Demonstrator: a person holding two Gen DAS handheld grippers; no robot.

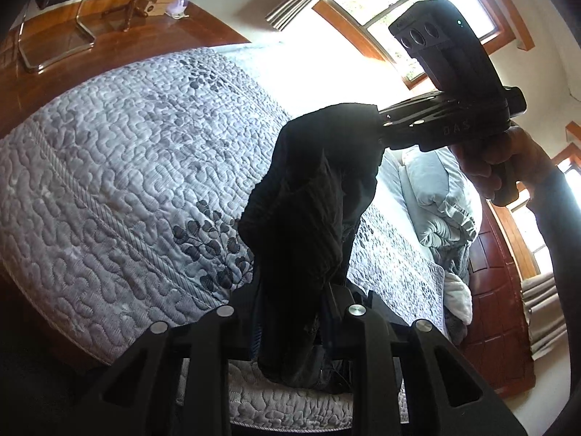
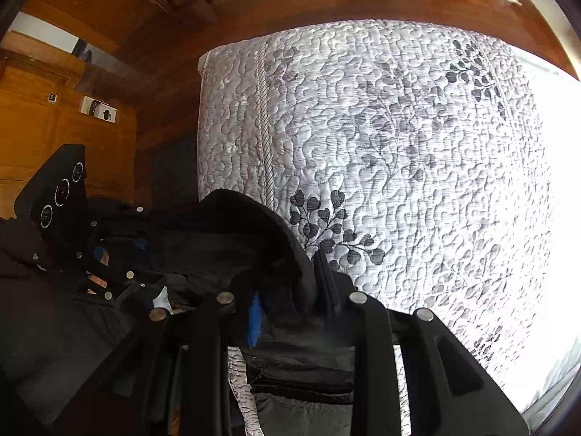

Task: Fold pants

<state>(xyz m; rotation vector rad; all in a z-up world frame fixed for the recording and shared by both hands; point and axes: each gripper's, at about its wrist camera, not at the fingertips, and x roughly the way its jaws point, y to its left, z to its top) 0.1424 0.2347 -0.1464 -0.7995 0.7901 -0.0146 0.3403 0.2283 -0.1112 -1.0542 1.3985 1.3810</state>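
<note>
The black pants [image 1: 308, 210] hang in the air above a bed with a grey quilted cover [image 1: 120, 167]. My left gripper [image 1: 290, 327] is shut on one part of the pants near the bottom of its view. My right gripper [image 1: 377, 123] is shut on another part, higher and to the right, held by a hand [image 1: 497, 160]. In the right wrist view the pants [image 2: 247, 239] bunch between the right gripper's fingers [image 2: 290, 309], and the left gripper [image 2: 120, 276] shows at the left, its jaws closed on the cloth. The rest of the pants droops out of sight.
The bed cover [image 2: 399, 145] fills most of the right wrist view. Pillows and a rumpled blanket [image 1: 443, 200] lie at the bed's head. A wooden floor [image 2: 290, 0], a metal-framed chair [image 1: 61, 11], a window [image 1: 392, 11] and a wooden cabinet [image 2: 43, 116] surround the bed.
</note>
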